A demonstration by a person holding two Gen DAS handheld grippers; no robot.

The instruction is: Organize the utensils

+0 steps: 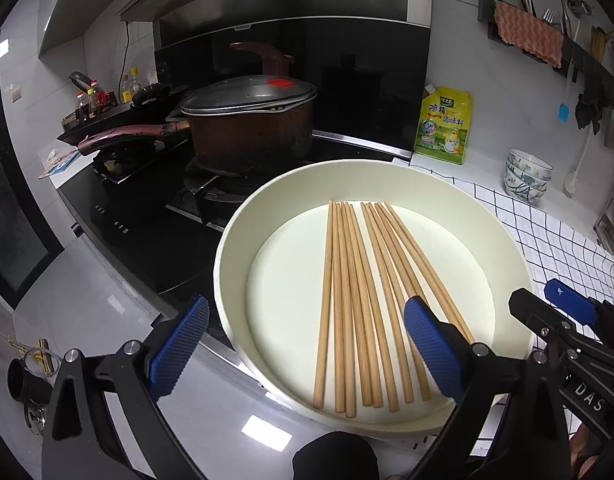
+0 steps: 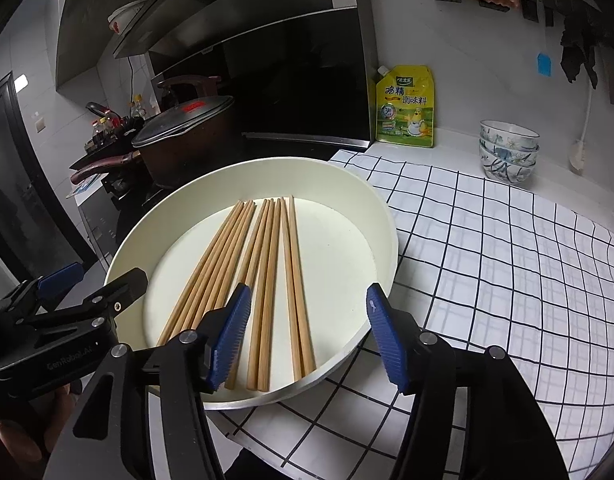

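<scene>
I am holding both claws spread and empty, left gripper and right gripper, over the chopsticks lying in the white tray. I judge I am between picks; next I need to lower one claw around a single pair and close.

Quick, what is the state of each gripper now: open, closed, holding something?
Left gripper: open wide, holding nothing.
Right gripper: open, holding nothing; chopsticks lie loose in the tray below.
</scene>
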